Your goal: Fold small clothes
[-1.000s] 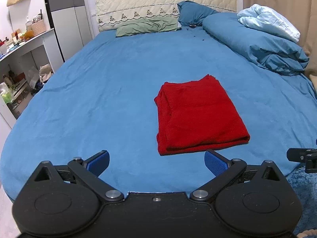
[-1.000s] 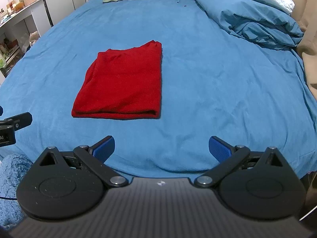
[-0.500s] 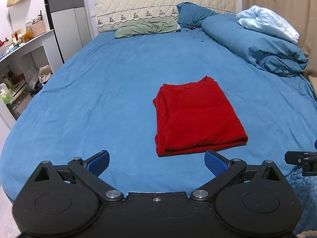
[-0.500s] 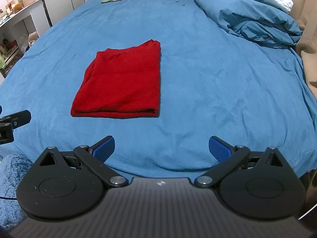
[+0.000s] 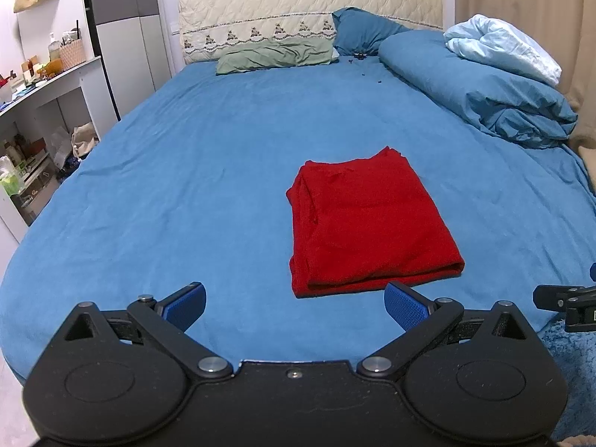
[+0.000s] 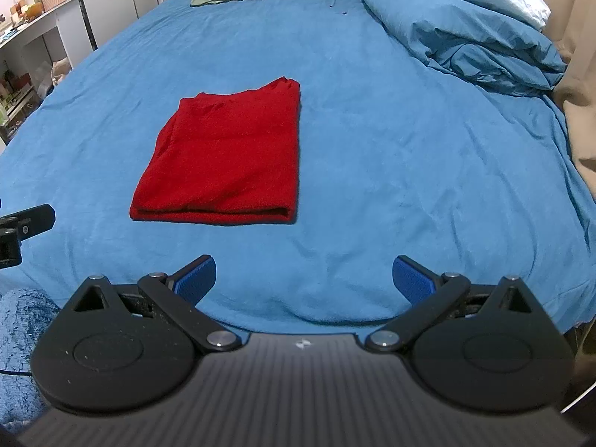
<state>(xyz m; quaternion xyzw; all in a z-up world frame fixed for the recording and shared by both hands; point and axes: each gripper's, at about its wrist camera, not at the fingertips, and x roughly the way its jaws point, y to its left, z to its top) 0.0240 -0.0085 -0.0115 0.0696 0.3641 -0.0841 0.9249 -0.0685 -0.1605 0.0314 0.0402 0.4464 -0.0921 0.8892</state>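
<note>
A red garment [image 5: 367,221] lies folded into a neat rectangle on the blue bed sheet [image 5: 186,171]; it also shows in the right wrist view [image 6: 227,160]. My left gripper [image 5: 295,305] is open and empty, held near the bed's front edge, just short of the garment's near edge. My right gripper [image 6: 303,279] is open and empty, also at the front edge, to the right of the garment and apart from it. Part of the right gripper shows at the left view's right edge [image 5: 566,298].
A bunched blue duvet [image 5: 484,85] with a pale blue blanket [image 5: 503,48] lies at the back right. Green pillow [image 5: 275,56] and blue pillow [image 5: 365,29] sit by the headboard. A white shelf unit [image 5: 41,111] stands left of the bed. A blue fluffy rug [image 6: 18,335] lies below.
Both grippers have drawn back slightly and tilted up; the garment sits a little lower and farther in both views. The garment itself has not moved. Both jaws stay open.
</note>
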